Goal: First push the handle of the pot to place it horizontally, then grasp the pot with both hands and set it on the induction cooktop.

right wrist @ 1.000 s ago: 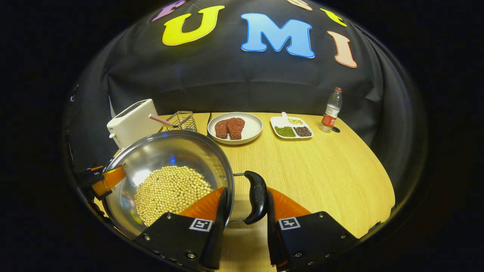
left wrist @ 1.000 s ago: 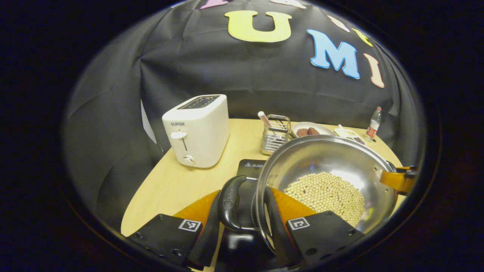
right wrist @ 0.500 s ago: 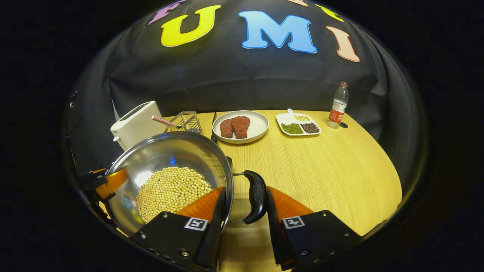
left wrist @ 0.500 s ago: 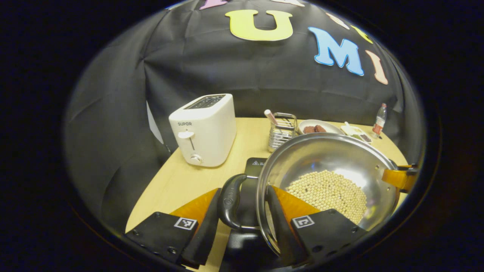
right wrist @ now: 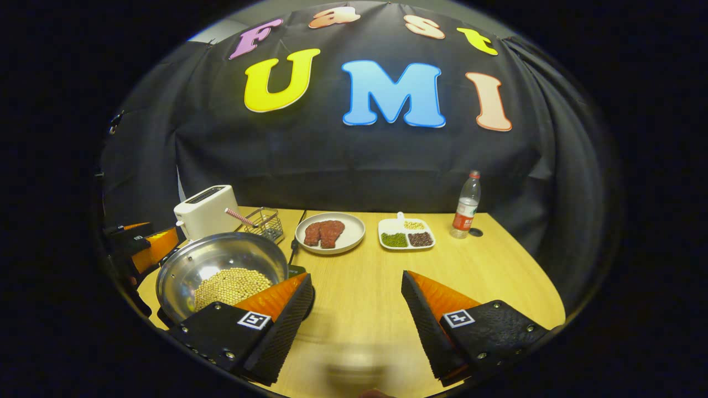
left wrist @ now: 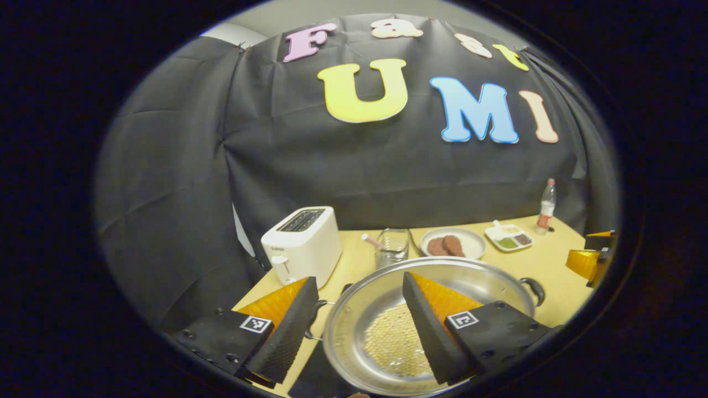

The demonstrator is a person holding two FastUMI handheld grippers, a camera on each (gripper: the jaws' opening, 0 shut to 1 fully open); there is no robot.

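Now both grippers wide apart, off pot (right wrist: 221, 265).

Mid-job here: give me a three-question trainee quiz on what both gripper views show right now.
1. True or false: the left hand-held gripper is shut on a pot handle.
2. What fills the pot? A) soybeans B) water C) rice
3. Fill in: the plate of meat sits between the wire basket and the ____ dish.

Key: 1. False; both hand-held grippers, right one too, are open. 2. A, pale beans. 3. Divided dish, near the bottle.
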